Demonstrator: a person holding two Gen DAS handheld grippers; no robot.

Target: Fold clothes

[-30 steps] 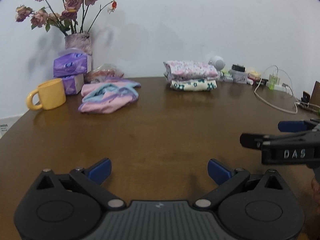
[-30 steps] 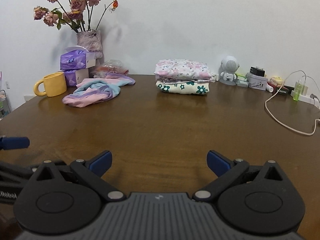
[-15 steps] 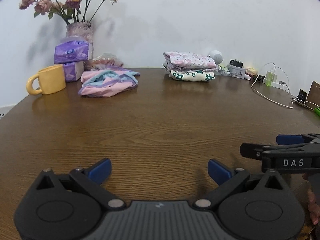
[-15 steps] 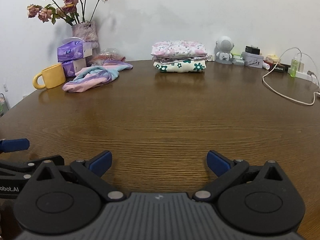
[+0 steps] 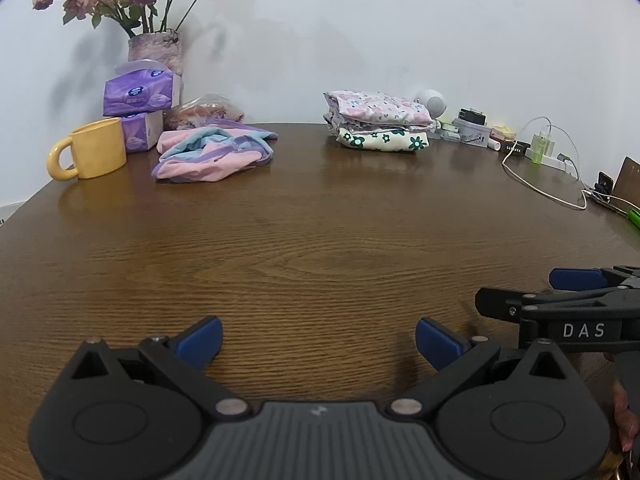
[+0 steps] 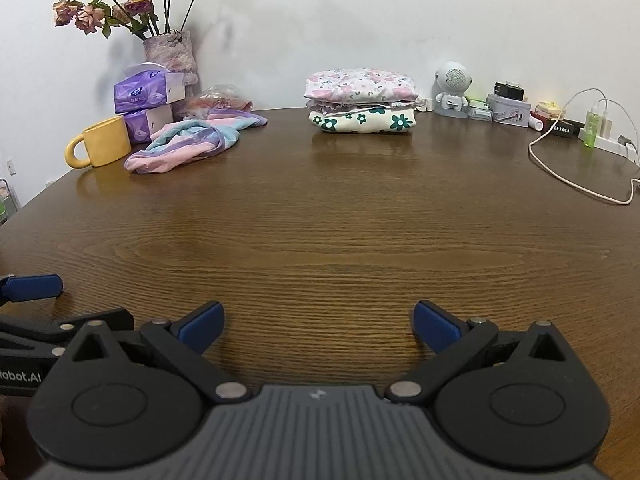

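A crumpled pink, blue and purple garment (image 5: 214, 152) lies unfolded at the far left of the brown table (image 5: 320, 248); it also shows in the right wrist view (image 6: 188, 144). A stack of two folded floral garments (image 5: 380, 126) sits at the far middle, also in the right wrist view (image 6: 362, 100). My left gripper (image 5: 318, 342) is open and empty, low over the near table. My right gripper (image 6: 318, 326) is open and empty beside it, and shows at the left view's right edge (image 5: 560, 292).
A yellow mug (image 5: 94, 148), purple tissue packs (image 5: 140, 94) and a vase of dried roses (image 5: 156, 48) stand at the far left. A white robot-shaped speaker (image 6: 452, 88), small boxes, a power strip and a white cable (image 6: 576, 184) lie at the far right.
Both grippers have shifted a little over the near table, so the view tilted and then settled. Both stay open and empty. The clothes have not moved.
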